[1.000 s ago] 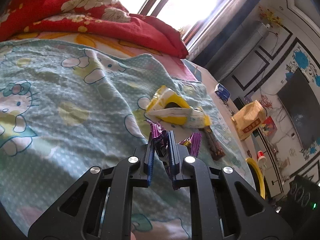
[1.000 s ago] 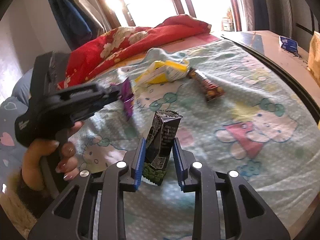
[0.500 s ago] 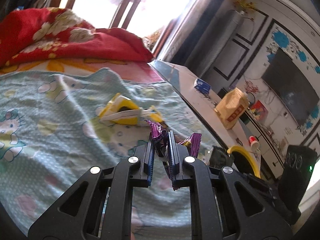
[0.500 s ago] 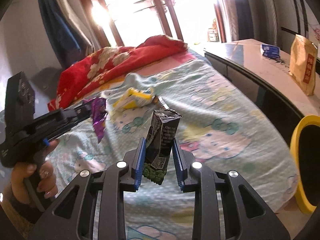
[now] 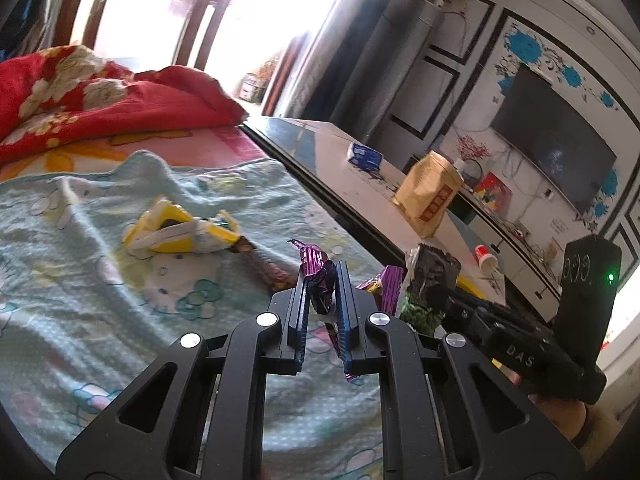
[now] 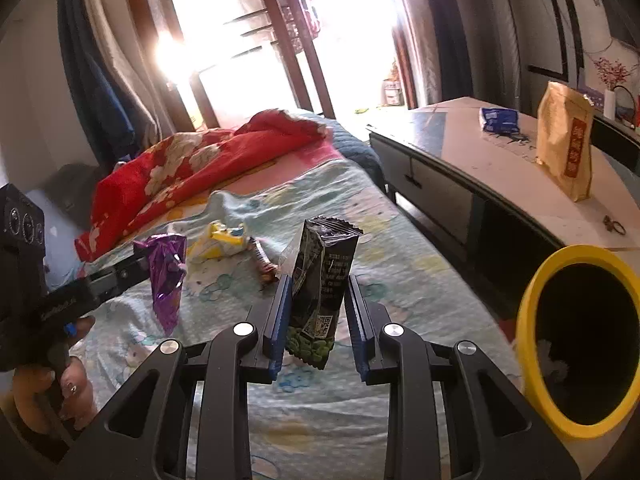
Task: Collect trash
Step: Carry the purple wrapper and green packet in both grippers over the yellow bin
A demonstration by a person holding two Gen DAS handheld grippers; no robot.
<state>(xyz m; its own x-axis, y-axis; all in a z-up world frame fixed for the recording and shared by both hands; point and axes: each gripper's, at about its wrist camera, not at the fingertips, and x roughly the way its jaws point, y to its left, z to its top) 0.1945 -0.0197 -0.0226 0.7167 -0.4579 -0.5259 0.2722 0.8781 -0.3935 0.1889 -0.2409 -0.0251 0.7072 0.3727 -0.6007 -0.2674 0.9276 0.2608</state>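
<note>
- The left gripper (image 5: 322,280) is clenched on a crumpled purple wrapper (image 5: 318,280), held off the bed; in the right view the same wrapper (image 6: 166,276) hangs down from that gripper's fingers at 9 o'clock.
- The right gripper (image 6: 316,292) grasps a black packet (image 6: 320,280) upright between its blue pads, with a green printed end at the bottom.
- A person's hand (image 6: 60,384) wraps the left gripper's handle at the lower left edge of the right view.
- The bed is covered by a pale blue cartoon sheet (image 5: 100,300), wrinkled, with a pink sheet beyond it.
- A yellow-and-white wrapper (image 5: 180,232) lies on the sheet at 11 o'clock of the left gripper, and a brown bar wrapper (image 5: 264,264) lies just beside it.
- A red floral quilt (image 5: 100,100) is heaped at the far end of the bed, under a bright window (image 6: 248,40).
- A yellow-rimmed bin (image 6: 532,344) with a dark inside stands off the bed's edge at 3 o'clock in the right view.
- A low white cabinet (image 6: 460,148) runs along the bed at 1 o'clock, carrying a tan bag (image 6: 568,144) and a small blue packet (image 6: 498,120).
- A dark TV (image 5: 552,140) hangs on a wall with blue flower decals.
</note>
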